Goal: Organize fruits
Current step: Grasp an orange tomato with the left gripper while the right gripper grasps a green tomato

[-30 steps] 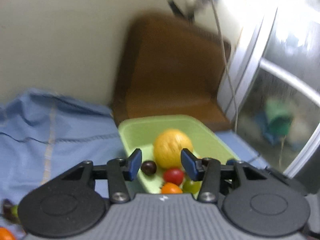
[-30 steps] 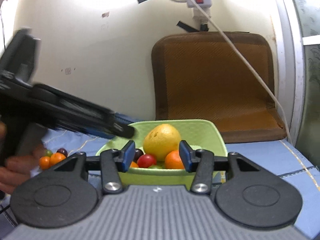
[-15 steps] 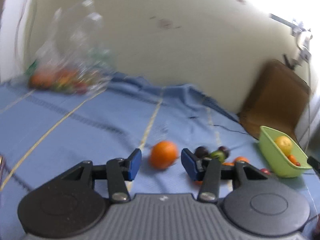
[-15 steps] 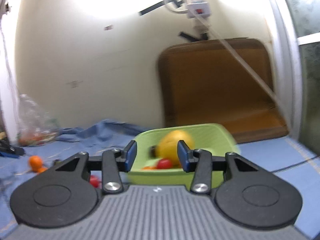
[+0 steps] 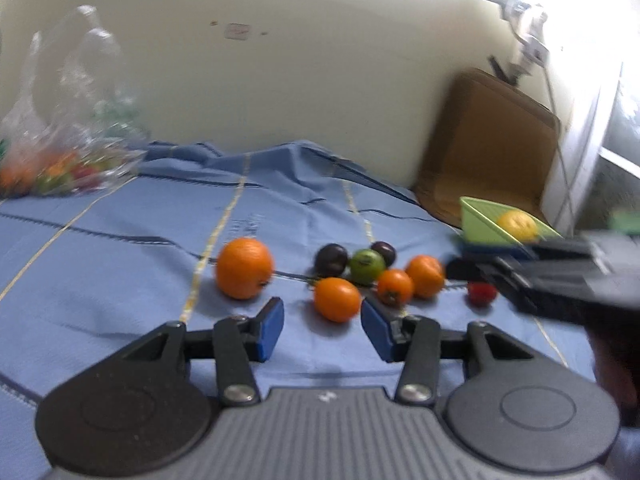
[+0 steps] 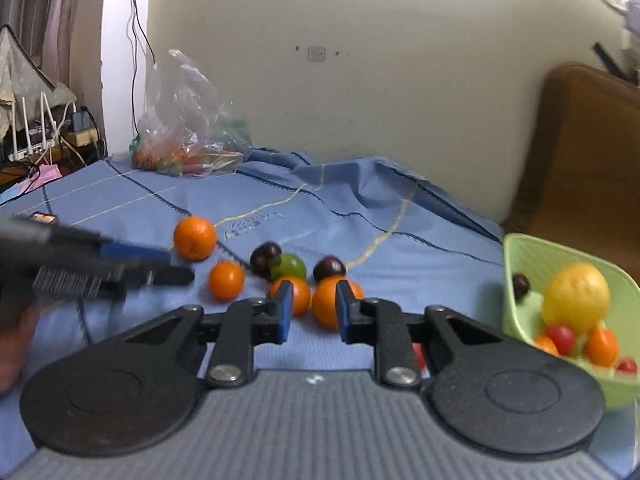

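Fruit lies loose in a cluster mid-bed on the blue sheet (image 5: 120, 280): a big orange (image 5: 244, 268) set apart toward the left, then a smaller orange one (image 5: 337, 299), two dark plums (image 5: 331, 260), a green one (image 5: 367, 266), two more small orange ones (image 5: 425, 276) and a red tomato (image 5: 482, 293). The green bowl (image 6: 520, 256) near the bed's right edge already has a yellow citrus (image 6: 576, 298), a plum, small orange fruits and tomatoes in it.

A second ago both cameras were pointed at the bowl; both have since swung left to the loose cluster. The left gripper (image 5: 322, 322) keeps its jaws spread, empty, just short of the smaller orange one. The right gripper (image 6: 311, 309) has drawn its jaws narrower, as close as they go, nothing pinched between them, an orange fruit lying beyond them.

A clear bag (image 6: 188, 136) of more fruit sits at the bed's far left edge by the wall, and a brown cushion (image 5: 492, 148) leans in the far right corner. Each gripper shows blurred in the other's view, close to the cluster.
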The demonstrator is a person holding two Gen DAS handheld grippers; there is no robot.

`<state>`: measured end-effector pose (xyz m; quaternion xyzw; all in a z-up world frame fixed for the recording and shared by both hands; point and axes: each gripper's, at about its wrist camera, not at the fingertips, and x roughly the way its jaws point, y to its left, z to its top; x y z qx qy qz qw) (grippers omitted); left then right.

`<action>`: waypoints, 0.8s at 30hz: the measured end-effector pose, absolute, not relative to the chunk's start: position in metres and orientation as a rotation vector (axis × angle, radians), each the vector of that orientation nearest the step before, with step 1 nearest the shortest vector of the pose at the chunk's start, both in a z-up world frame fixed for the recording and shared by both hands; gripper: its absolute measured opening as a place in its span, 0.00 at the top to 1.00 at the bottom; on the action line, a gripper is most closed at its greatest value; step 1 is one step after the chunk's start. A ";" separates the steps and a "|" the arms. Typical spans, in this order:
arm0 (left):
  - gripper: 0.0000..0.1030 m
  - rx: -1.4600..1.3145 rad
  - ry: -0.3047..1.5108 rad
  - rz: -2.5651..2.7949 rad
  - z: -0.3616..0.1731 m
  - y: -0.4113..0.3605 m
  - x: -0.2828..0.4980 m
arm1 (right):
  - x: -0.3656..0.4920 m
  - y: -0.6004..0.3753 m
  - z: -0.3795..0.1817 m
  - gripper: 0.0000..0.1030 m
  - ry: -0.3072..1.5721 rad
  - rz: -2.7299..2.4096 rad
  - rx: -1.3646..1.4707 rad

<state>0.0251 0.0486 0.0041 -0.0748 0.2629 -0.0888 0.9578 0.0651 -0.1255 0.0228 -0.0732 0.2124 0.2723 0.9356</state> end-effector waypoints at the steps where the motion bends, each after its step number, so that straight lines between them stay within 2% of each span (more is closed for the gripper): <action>1: 0.58 -0.147 0.536 -0.187 0.002 0.047 0.026 | 0.074 -0.121 0.024 0.75 0.453 0.563 -0.157; 12: 0.59 -0.180 0.539 -0.221 -0.001 0.050 0.029 | 0.099 -0.083 0.025 0.75 0.553 0.654 -0.250; 14: 0.57 -0.165 0.544 -0.219 -0.001 0.047 0.034 | 0.103 -0.074 0.021 0.75 0.567 0.657 -0.281; 17: 0.56 -0.132 0.542 -0.203 0.001 0.041 0.042 | 0.106 -0.063 0.016 0.67 0.554 0.641 -0.339; 24: 0.60 -0.087 0.603 -0.201 -0.002 0.030 0.065 | 0.116 -0.066 0.009 0.72 0.539 0.624 -0.385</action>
